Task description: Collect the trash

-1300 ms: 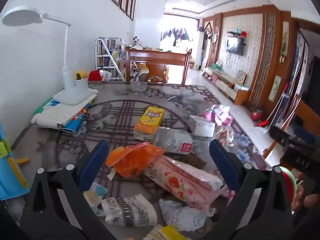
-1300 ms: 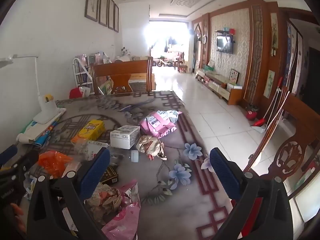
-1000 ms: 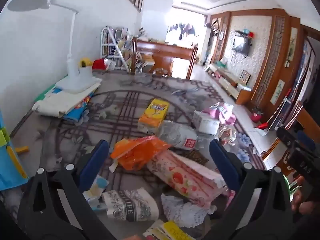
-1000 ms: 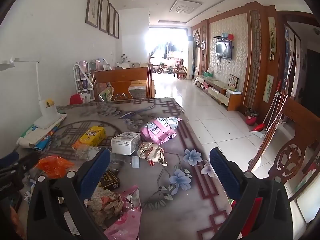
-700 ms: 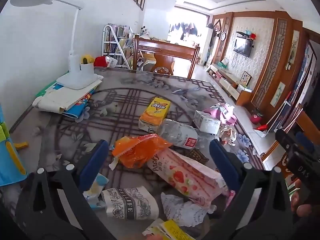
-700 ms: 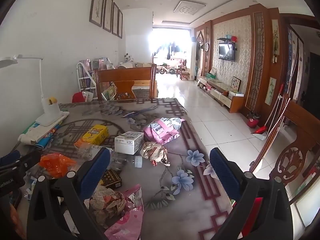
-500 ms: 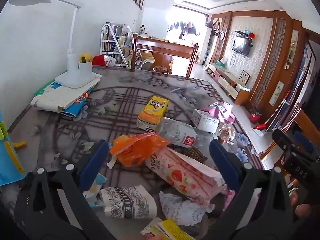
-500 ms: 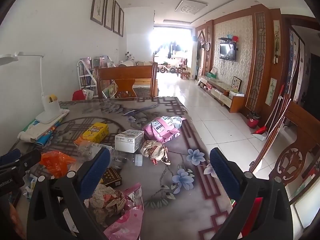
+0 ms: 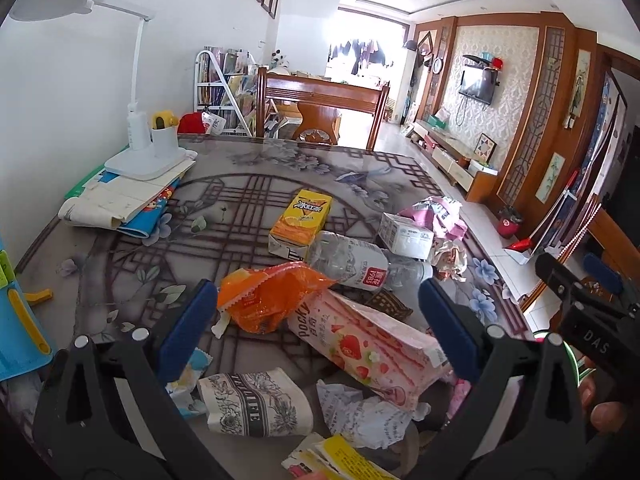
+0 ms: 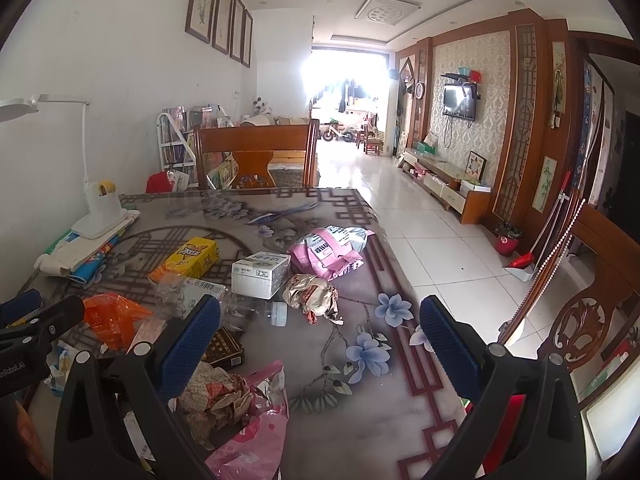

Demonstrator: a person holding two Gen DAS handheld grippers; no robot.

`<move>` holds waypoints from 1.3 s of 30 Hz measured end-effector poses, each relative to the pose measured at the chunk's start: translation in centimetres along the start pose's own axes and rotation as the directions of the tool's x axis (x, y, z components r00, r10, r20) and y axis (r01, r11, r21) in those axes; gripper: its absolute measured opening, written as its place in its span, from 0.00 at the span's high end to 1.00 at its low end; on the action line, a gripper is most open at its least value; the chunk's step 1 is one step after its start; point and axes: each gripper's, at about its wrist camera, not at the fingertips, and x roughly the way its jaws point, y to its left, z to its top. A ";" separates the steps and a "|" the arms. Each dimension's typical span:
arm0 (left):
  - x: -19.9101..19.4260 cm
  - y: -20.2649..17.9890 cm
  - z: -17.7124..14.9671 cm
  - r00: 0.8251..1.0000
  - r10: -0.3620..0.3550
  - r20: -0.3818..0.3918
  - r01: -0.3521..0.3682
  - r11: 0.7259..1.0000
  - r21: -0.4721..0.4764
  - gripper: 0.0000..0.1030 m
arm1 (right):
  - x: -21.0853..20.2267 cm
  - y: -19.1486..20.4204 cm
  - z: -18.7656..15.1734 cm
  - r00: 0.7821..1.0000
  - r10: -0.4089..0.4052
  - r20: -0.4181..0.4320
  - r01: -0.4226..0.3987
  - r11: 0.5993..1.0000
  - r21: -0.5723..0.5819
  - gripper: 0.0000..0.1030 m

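Your left gripper (image 9: 318,330) hangs over the table (image 9: 120,248) with its jaws spread wide and nothing between them. Take the pink snack box (image 9: 370,346) as your landmark: it lies flat on the table right under that gripper, between the two blue pads. An orange wrapper (image 9: 268,296) touches its far left end. A crushed clear bottle (image 9: 352,260) lies just beyond the box, and a yellow carton (image 9: 302,218) sits farther off behind the bottle. A white box (image 9: 406,234) and a pink bag (image 9: 438,214) lie beyond the snack box to the right. On its near side you have a printed paper cup (image 9: 256,402) lying on its side and a crumpled white paper (image 9: 362,410). A white desk lamp (image 9: 140,140) stands well away at the far left.

Your right gripper (image 10: 320,338) is also spread wide and holds nothing. It hangs to the right of the snack box, near the table's right edge, with a crumpled brown wad (image 10: 218,398) and a pink plastic bag (image 10: 256,436) below its left pad
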 end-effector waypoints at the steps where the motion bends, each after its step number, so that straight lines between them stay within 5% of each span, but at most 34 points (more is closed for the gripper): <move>1: 0.0 0.0 -0.1 1.000 0.000 0.000 0.000 1.000 0.002 0.04 | 0.0 0.0 0.0 1.000 0.000 -0.001 0.000 1.000 0.000 0.07; 39: 0.2 -0.2 -0.4 1.000 0.000 -0.010 0.000 1.000 0.011 0.04 | 0.5 0.6 -0.5 0.999 0.008 -0.034 -0.009 1.000 -0.026 0.07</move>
